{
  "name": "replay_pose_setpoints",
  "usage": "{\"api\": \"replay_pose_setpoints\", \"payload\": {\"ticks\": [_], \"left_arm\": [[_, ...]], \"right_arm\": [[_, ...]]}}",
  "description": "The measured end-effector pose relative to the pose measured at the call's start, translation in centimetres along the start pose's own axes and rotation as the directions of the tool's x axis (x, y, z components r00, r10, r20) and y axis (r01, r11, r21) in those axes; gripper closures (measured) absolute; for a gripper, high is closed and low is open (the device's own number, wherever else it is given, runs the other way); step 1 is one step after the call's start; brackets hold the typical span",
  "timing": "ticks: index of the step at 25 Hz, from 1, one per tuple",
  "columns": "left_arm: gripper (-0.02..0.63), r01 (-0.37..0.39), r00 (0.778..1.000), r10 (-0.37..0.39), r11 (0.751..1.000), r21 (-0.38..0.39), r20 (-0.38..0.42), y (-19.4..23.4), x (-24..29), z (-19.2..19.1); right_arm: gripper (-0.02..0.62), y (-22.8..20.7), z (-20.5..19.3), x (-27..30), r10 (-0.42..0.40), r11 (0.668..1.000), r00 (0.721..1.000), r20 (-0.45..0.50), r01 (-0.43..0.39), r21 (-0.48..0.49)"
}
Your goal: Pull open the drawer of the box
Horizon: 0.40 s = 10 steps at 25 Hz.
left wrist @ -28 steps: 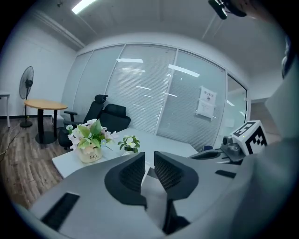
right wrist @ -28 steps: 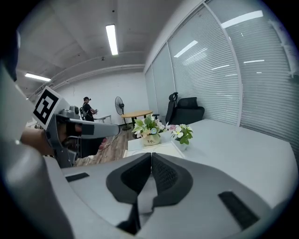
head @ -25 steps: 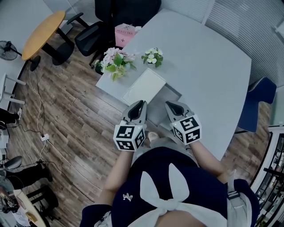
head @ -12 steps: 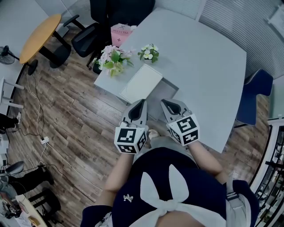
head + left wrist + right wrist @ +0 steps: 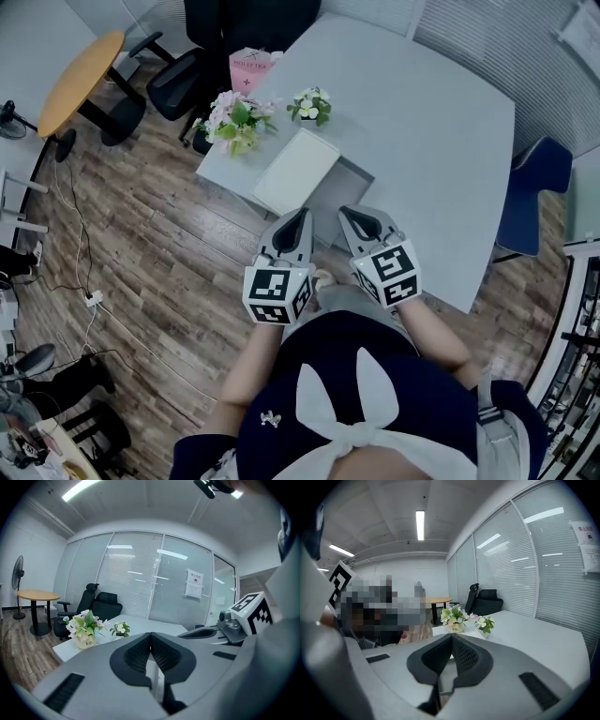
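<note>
Lying flat near the corner of the table, the white box is just ahead of both grippers, and its grey drawer stands drawn out on the side toward the right gripper. The left gripper points at the near end of the box and the right gripper at the near end of the drawer; if they touch, I cannot tell. Each gripper has its jaws pressed together with nothing between them, and beyond the box stand a large flower pot and a small flower pot.
</note>
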<state>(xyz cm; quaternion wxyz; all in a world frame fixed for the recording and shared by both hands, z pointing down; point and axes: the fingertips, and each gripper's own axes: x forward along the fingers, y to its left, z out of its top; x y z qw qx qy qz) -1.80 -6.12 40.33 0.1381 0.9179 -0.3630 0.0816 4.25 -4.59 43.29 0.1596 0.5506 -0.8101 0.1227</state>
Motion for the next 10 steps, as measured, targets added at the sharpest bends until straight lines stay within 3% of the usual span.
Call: {"api": "replay_pose_setpoints", "payload": {"ticks": [10], "left_arm": [[0.583,0.028,0.999,-0.028,1.0,-0.007,-0.017,-0.7,-0.9,-1.3]], "right_arm": [[0.592,0.9,-0.8,-1.0,-0.014,1.0,1.0,-0.004,0.014,0.008]]}}
